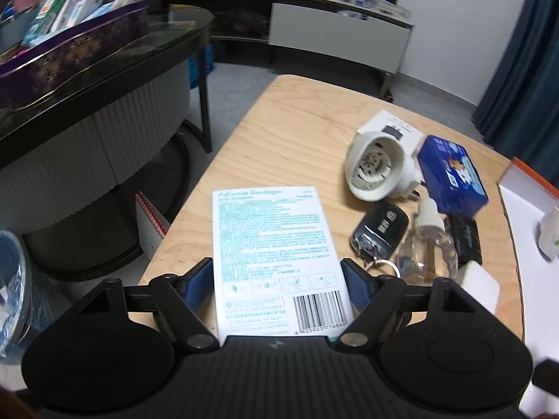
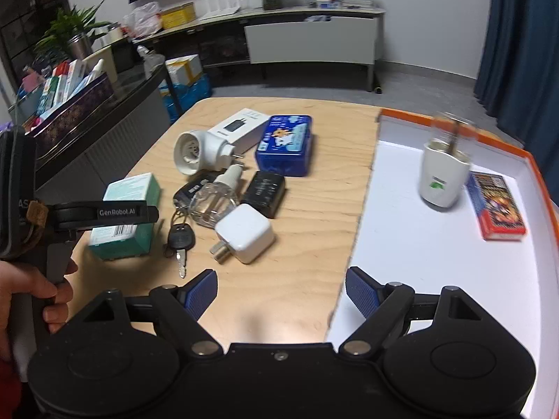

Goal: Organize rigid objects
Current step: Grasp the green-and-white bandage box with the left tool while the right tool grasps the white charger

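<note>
Two grippers were at work over a pale wooden desk [image 2: 307,216]. The left gripper [image 1: 278,281] had its blue fingers [image 1: 199,282] set on either side of a white-and-green bandage box [image 1: 276,258], which lay at the near left part of the desk; the fingers stood right against its long edges, but whether they actually pressed on it could not be told. In the right wrist view a hand [image 2: 31,300] held that gripper's handle beside the same box [image 2: 127,216]. The right gripper [image 2: 281,293] hung with its fingers spread wide and nothing between them, above the edge where the desk met a white tray with an orange rim [image 2: 436,279]. In the tray stood a white plug-in device [image 2: 442,181] and, just beside it, a red and blue card box [image 2: 496,206]. Clustered on the desk were a white round adapter [image 2: 199,152], a white carton [image 2: 241,127], a blue tin [image 2: 284,145], a clear bottle [image 2: 216,199], a black car key fob [image 1: 379,230], a black block [image 2: 263,192] and a white charger cube [image 2: 244,232].
</note>
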Motion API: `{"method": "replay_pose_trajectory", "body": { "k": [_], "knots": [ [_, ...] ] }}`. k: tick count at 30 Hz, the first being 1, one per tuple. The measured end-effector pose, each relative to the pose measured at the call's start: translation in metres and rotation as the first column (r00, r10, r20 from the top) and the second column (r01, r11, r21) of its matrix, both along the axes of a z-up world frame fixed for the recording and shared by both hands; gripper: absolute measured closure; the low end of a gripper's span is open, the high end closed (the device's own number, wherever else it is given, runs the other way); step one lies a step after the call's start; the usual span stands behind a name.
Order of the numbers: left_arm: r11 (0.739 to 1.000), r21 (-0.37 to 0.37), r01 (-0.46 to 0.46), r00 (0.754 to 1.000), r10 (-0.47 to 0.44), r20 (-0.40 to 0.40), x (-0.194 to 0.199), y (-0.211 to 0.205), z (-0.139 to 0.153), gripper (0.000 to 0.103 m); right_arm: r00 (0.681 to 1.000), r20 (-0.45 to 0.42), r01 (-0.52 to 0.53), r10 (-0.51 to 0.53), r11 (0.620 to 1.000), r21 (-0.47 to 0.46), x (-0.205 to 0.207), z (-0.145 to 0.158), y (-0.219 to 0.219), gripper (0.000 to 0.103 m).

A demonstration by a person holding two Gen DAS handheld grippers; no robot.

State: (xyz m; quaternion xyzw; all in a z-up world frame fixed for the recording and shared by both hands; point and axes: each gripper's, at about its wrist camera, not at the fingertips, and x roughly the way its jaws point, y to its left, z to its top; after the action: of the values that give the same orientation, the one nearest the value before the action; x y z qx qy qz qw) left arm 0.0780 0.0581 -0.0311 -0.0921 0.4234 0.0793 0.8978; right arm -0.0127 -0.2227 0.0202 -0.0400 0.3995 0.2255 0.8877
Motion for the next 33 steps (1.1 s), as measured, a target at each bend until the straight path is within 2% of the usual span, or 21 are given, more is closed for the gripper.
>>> {"method": "replay_pose_trajectory", "body": {
  "k": [3, 8, 16, 19, 20, 21, 27, 33],
  "knots": [
    [1.0, 0.006, 0.022, 1.0, -0.022, 0.013, -0.008, 0.003, 0.004, 0.031, 0.999, -0.013, -0.032, 0.032, 0.999, 0.02, 0.009, -0.003, 0.011, 0.008],
    [0.999, 0.025, 0.043, 0.997, -0.044, 0.059, -0.027, 0.008, 0.014, 0.032, 0.998, -0.058, -0.018, 0.02, 0.999, 0.036, 0.027, -0.014, 0.034, 0.008],
    [0.997, -0.011, 0.081, 0.993, -0.08, 0.081, -0.033, 0.012, 0.009, 0.032, 0.998, -0.062, 0.023, -0.025, 0.999, -0.035, 0.055, -0.036, 0.064, 0.009],
    [0.996, -0.022, 0.088, 0.992, -0.086, 0.089, -0.033, 0.012, 0.011, 0.032, 0.999, -0.04, 0.02, -0.022, 0.998, -0.062, 0.06, -0.041, 0.069, 0.028],
    [0.996, -0.023, 0.091, 0.992, -0.088, 0.09, -0.033, 0.011, 0.011, 0.032, 1.0, -0.025, 0.004, -0.005, 0.997, -0.073, 0.059, -0.041, 0.07, 0.039],
    [0.995, -0.021, 0.093, 0.992, -0.091, 0.092, -0.034, 0.01, 0.012, 0.032, 1.0, -0.014, -0.001, 0.0, 0.996, -0.086, 0.057, -0.039, 0.072, 0.039],
    [0.993, -0.03, 0.111, 0.988, -0.107, 0.112, -0.041, 0.002, 0.018, 0.032, 1.0, 0.007, -0.005, 0.006, 0.997, -0.073, 0.042, -0.029, 0.058, 0.039],
    [0.986, -0.032, 0.162, 0.977, -0.156, 0.144, -0.051, -0.023, 0.034, 0.032, 0.998, 0.057, 0.041, -0.041, 0.999, -0.014, 0.02, -0.001, 0.013, 0.039]
  ]
}}
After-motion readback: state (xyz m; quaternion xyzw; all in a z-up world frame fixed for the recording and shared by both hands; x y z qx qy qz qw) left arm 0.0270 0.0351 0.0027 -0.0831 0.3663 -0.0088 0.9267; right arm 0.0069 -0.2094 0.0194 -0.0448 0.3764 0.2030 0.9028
